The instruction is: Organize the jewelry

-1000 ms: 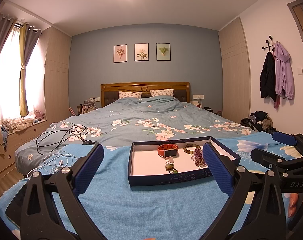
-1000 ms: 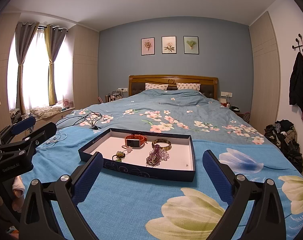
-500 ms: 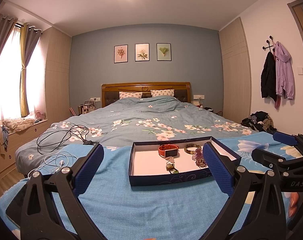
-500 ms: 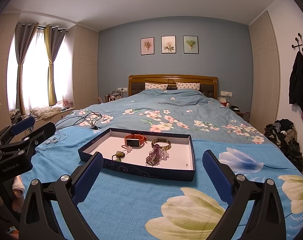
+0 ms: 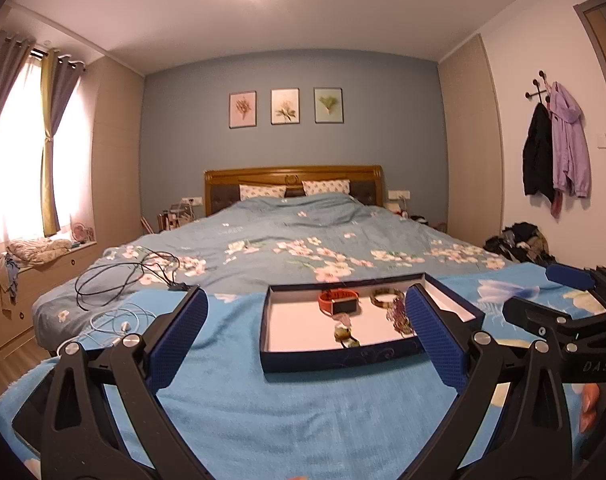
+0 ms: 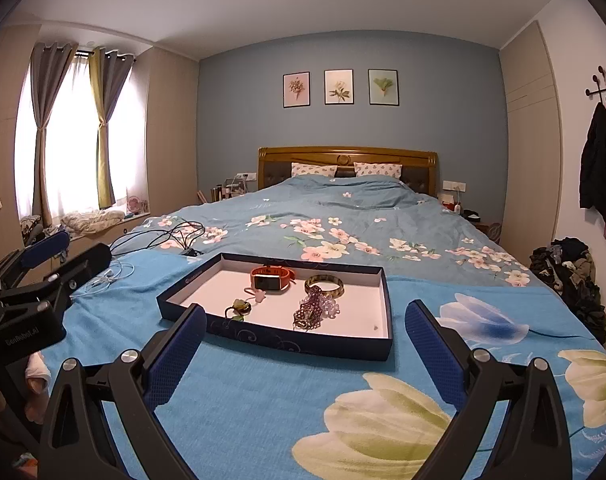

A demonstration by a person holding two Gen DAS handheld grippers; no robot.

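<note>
Left gripper point(image 5: 303, 330) and right gripper point(image 6: 305, 338) both spread wide, empty, above blue blanket point(image 6: 263, 400); jewelry tray point(image 6: 271, 338) just ahead holds orange watch point(image 6: 271, 279), bangle point(image 6: 324, 285), beaded necklace point(image 6: 313, 310).

On the bed point(image 5: 287, 412), the left gripper point(image 5: 303, 332) hovers with jaws wide apart before a navy tray point(image 5: 335, 356) holding an orange watch point(image 5: 338, 301), bangle point(image 5: 386, 297) and beads point(image 5: 399, 316).

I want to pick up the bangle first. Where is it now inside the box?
In the right wrist view the bangle lies in the far right part of the box, just right of the orange watch and directly behind the purple bead necklace.
</note>
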